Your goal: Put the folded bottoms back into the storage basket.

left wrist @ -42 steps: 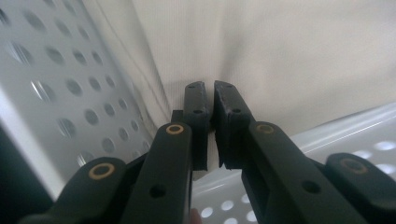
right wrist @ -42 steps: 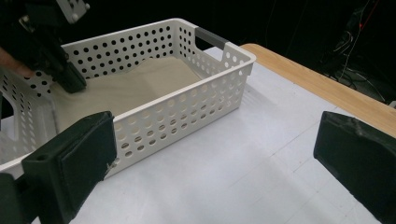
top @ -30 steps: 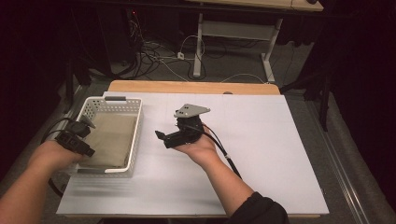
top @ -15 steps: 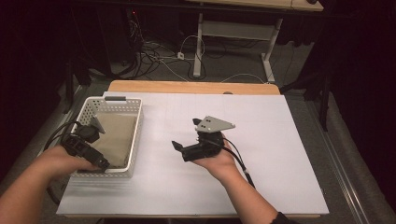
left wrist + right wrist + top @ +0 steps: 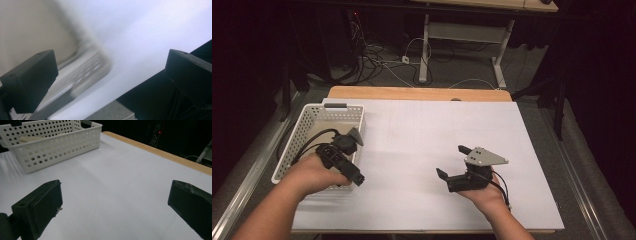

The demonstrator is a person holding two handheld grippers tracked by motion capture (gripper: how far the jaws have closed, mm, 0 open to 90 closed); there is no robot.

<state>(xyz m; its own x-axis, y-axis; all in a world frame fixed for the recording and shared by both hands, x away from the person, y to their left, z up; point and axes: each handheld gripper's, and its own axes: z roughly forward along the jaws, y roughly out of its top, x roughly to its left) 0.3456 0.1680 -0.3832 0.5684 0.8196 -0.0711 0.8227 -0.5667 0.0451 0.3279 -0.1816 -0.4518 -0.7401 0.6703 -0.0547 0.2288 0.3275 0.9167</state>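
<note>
My left gripper (image 5: pixel 343 159) hovers over the near right corner of the white perforated basket (image 5: pixel 302 131), pointing toward the near right. Its jaws have just been opening and now stand wide apart, with nothing between them (image 5: pixel 110 80). The left gripper view is blurred, showing the basket corner (image 5: pixel 87 67) and the white sheet. My right gripper (image 5: pixel 453 162) is held over the white sheet at the near middle right, open and with nothing between its jaws (image 5: pixel 115 207). It faces the basket (image 5: pixel 57 147), in which a pale beige thing (image 5: pixel 30 138) lies.
A white sheet (image 5: pixel 432 130) covers the wooden table (image 5: pixel 417 93). Behind the table are a desk frame (image 5: pixel 427 45) and cables (image 5: pixel 387 55) on the floor. The surroundings to either side are dark.
The left hand has moved right along the basket to its near right corner, and its jaws are wider. The right hand has moved right and toward the near edge.
</note>
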